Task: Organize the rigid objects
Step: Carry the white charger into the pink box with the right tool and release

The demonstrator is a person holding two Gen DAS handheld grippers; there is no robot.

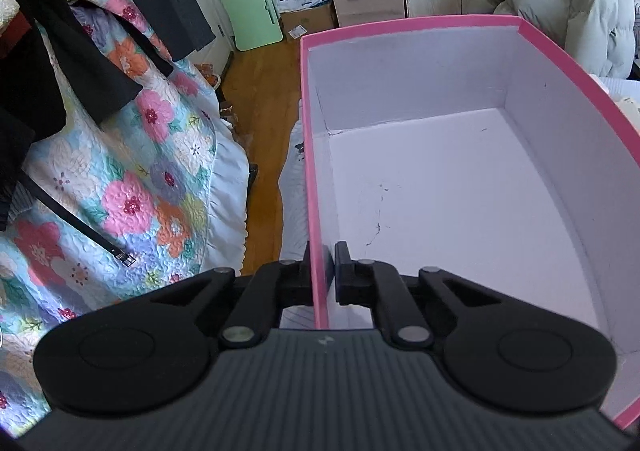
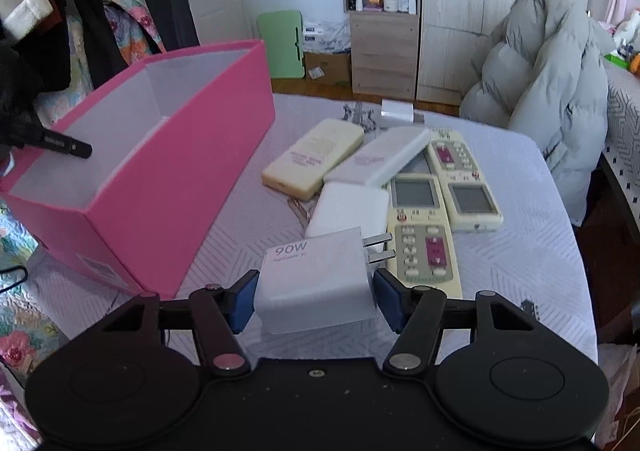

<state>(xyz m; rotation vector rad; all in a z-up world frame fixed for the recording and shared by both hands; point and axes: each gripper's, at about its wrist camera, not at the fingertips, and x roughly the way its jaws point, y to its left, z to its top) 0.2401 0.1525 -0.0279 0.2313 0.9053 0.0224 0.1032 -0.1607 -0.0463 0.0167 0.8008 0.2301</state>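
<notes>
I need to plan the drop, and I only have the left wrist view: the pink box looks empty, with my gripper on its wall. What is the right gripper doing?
Observer: The right gripper is shut on a white 90W charger, prongs pointing away from the camera.
Operator: Is anything else waiting to be packed?
Observer: Yes, beside the pink box on the white cloth lie two cream remotes, face up, among other items.
Operator: Can you confirm my grip?
Observer: The left gripper has one finger outside and one inside the box's wall, at its near corner; the right wrist view shows only a dark finger tip over that rim.
</notes>
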